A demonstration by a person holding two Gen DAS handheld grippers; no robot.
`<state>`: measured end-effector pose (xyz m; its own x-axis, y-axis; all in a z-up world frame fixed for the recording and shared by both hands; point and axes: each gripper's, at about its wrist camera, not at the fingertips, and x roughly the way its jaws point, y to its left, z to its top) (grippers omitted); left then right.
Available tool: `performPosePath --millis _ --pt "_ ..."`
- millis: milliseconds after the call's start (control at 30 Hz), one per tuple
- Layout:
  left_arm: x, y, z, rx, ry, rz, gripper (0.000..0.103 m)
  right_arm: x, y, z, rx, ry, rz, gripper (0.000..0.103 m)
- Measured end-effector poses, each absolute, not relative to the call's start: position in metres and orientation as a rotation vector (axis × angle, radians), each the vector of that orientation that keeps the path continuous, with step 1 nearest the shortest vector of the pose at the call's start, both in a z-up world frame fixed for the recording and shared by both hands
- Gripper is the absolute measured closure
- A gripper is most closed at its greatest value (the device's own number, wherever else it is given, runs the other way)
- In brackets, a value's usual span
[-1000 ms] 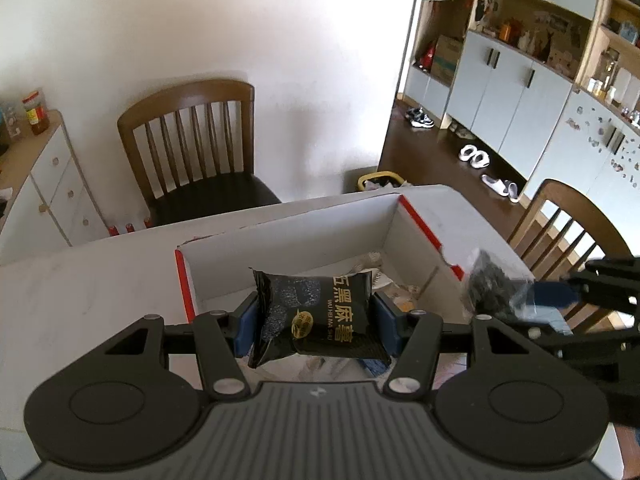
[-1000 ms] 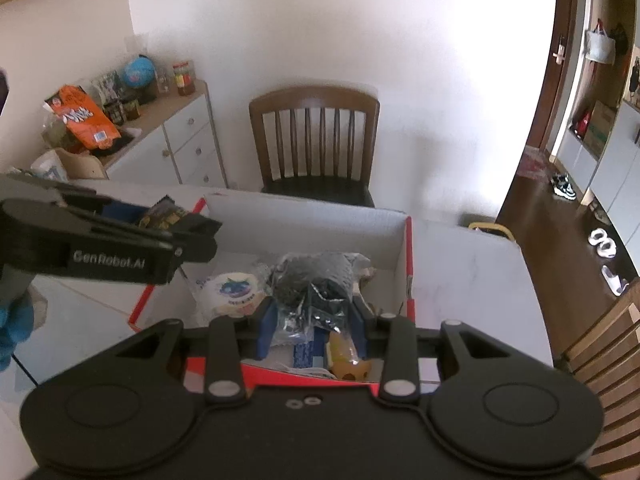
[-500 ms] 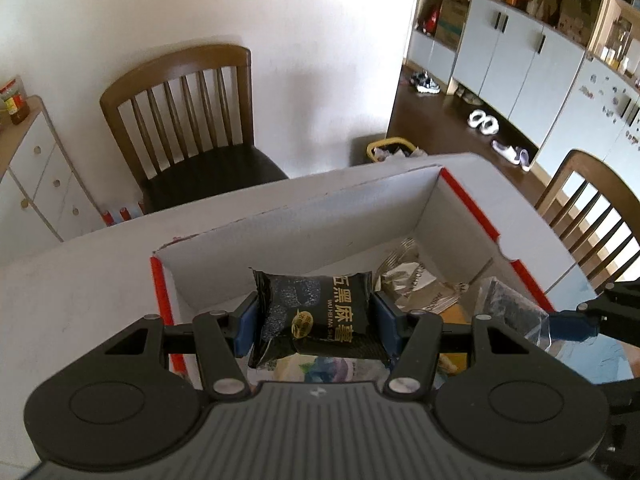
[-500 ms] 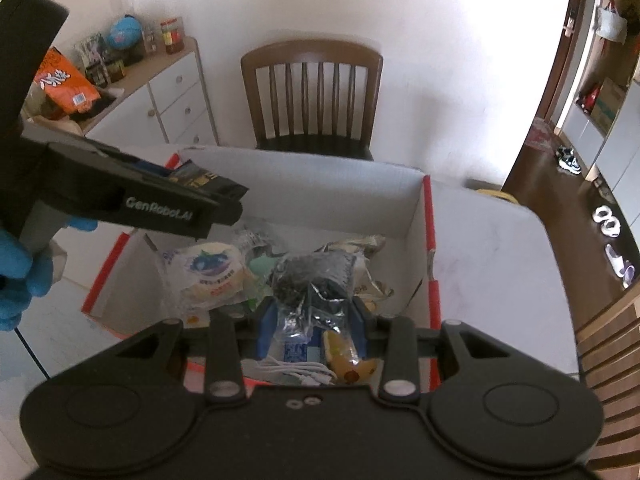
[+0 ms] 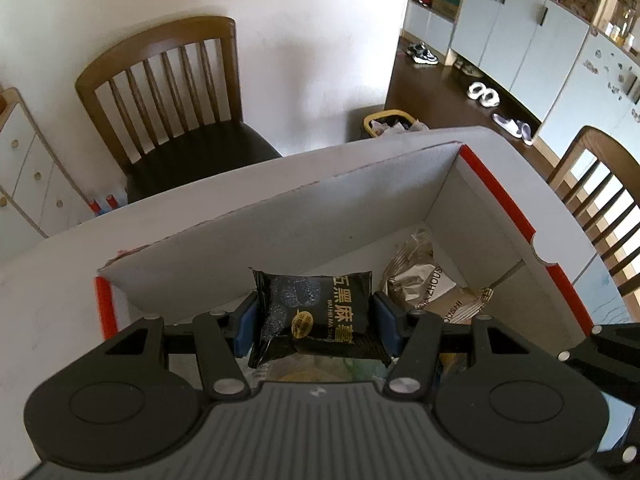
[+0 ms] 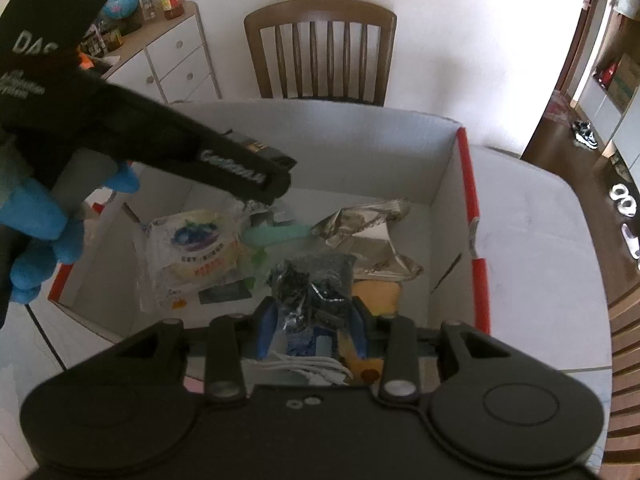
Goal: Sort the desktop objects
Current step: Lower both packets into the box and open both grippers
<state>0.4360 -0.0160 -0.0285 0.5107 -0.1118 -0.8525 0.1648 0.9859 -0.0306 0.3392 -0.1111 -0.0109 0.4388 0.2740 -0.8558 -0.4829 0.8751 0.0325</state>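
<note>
My left gripper [image 5: 314, 318] is shut on a black snack packet [image 5: 316, 314] with gold lettering, held over the left part of an open white cardboard box [image 5: 280, 240] with red edges. In the right wrist view my right gripper [image 6: 312, 320] is shut on a clear bag of small black pieces [image 6: 314, 288], low over the box [image 6: 440, 184]. The left gripper [image 6: 276, 176] also shows there at upper left, held by a hand in a blue glove [image 6: 36, 224]. Inside the box lie a white blueberry packet [image 6: 196, 252], a silver foil pouch [image 6: 372, 236], a green item [image 6: 276, 236] and white cables [image 6: 304, 366].
The box sits on a white table [image 6: 532, 240]. A wooden chair [image 5: 172, 92] stands beyond the table's far edge, another chair [image 5: 600, 184] at the right. A white drawer cabinet [image 6: 176, 60] with jars stands at the left. Shoes lie on the dark floor [image 5: 440, 80].
Both grippers have sunk toward the box with their packets still held. The box now fills more of each view, and the left gripper has come further over it.
</note>
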Motion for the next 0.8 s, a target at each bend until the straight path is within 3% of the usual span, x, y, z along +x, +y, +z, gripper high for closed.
performPosePath --millis 800 --pt "0.45 -0.021 -0.066 0.057 1.102 -0.177 0.042 0.344 -0.105 -0.03 -0.241 1.06 0.482 0.063"
